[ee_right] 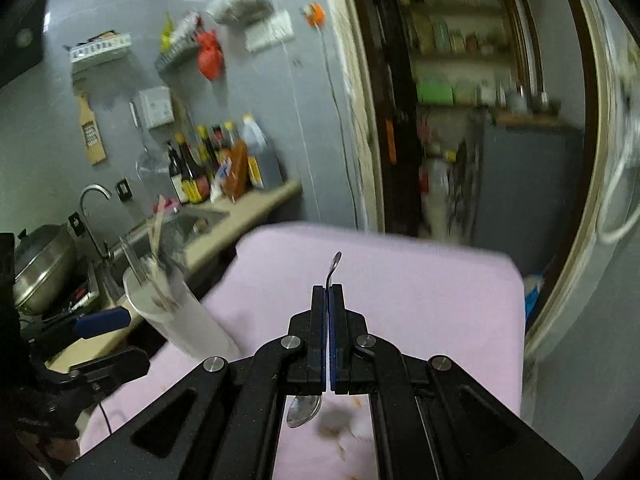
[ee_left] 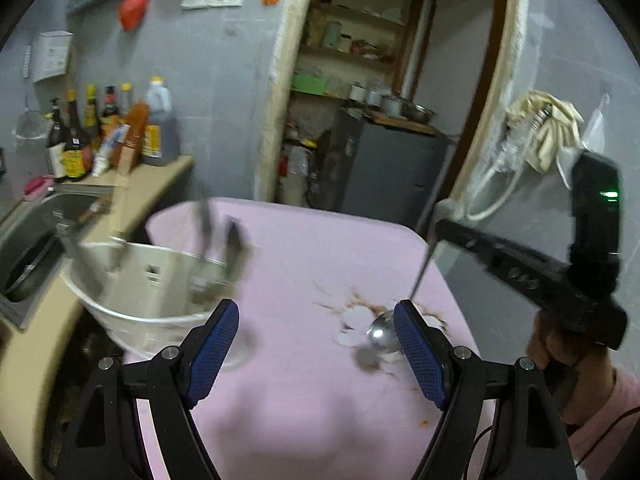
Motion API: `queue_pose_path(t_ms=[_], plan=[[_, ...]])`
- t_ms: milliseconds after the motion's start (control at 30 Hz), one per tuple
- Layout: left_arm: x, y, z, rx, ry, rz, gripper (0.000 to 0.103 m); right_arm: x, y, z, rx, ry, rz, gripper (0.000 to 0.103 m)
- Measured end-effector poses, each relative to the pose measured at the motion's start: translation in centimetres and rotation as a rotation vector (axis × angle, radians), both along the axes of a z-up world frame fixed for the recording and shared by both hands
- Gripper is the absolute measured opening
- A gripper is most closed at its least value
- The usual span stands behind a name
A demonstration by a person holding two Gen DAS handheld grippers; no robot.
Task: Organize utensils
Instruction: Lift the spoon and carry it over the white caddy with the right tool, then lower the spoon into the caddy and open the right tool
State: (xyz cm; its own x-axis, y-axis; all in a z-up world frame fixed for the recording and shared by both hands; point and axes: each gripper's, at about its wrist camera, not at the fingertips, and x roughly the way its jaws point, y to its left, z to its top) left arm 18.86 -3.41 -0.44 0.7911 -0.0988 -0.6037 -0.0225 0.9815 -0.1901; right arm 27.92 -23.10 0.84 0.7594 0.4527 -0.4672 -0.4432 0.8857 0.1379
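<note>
1. The right gripper [ee_right: 328, 292] is clamped on a spoon [ee_right: 304, 410] by the thin handle, bowl hanging below the jaws and handle tip poking past them, above the pink table [ee_right: 400, 288]. With so narrow a hold, the spoon could pivot or slip out as it is carried.
2. The left gripper [ee_left: 316, 344] stands wide with nothing between its pads, beside the white utensil holder [ee_left: 160, 280] at the table's left edge. The holder looks tilted, though blur makes that uncertain; a nudge could tip it off the edge.
3. The left view shows the spoon's bowl over a stained, peeling patch [ee_left: 360, 320] of the table, and the hand [ee_left: 560, 352] on the right tool.
4. The right view alone shows the pads pressed on the handle, and the holder's full height with utensils already standing in it.
</note>
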Motion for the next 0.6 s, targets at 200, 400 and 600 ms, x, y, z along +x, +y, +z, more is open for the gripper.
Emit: queue_pose_path(t_ms=[200, 400, 600], plan=[[-1.3, 6.4, 1.8, -0.012, -0.025, 0.087, 0.078, -2.8, 5.4, 7.6, 0.007, -0.131, 0.026, 0.001], [-2.2, 12.4, 1.8, -0.004, -0.029, 0.132, 0.078, -5.0, 11.1, 12.6, 0.045, -0.227, 0.056, 0.001], [-1.7, 16.4, 1.5, 0.023, -0.01, 0.176, 0.078, -4.6, 17.8, 10.5, 0.016, -0.254, 0.071, 0.001]])
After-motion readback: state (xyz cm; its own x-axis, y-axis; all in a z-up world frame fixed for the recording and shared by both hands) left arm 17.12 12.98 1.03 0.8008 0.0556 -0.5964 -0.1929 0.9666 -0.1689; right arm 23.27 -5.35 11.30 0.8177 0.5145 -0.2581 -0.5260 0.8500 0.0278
